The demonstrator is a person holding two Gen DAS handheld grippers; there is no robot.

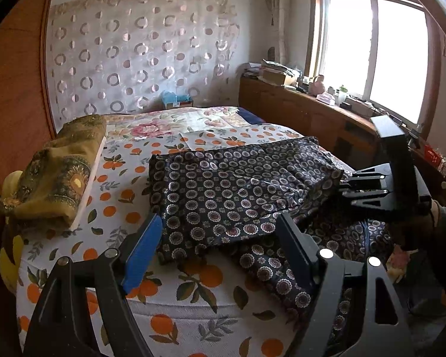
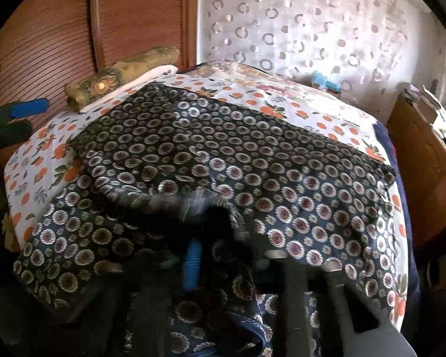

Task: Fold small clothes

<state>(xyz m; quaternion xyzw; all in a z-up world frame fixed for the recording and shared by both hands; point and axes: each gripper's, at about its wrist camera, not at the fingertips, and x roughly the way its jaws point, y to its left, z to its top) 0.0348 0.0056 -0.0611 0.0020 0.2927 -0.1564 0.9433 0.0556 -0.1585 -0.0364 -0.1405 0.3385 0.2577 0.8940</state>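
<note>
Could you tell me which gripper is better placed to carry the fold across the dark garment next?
Right, probably. The right gripper is shut on the garment edge, while the left gripper hangs open, holding nothing.

A bed [image 1: 193, 306] with three things lying on its cover.

In front of me the bed has a white cover printed with oranges and leaves. On it lies the dark garment with small round flowers [image 1: 232, 190], spread wide and partly folded over. Near the left edge is a folded olive cloth [image 1: 56, 172], and under it I see a flat white board [image 1: 89, 184].
</note>
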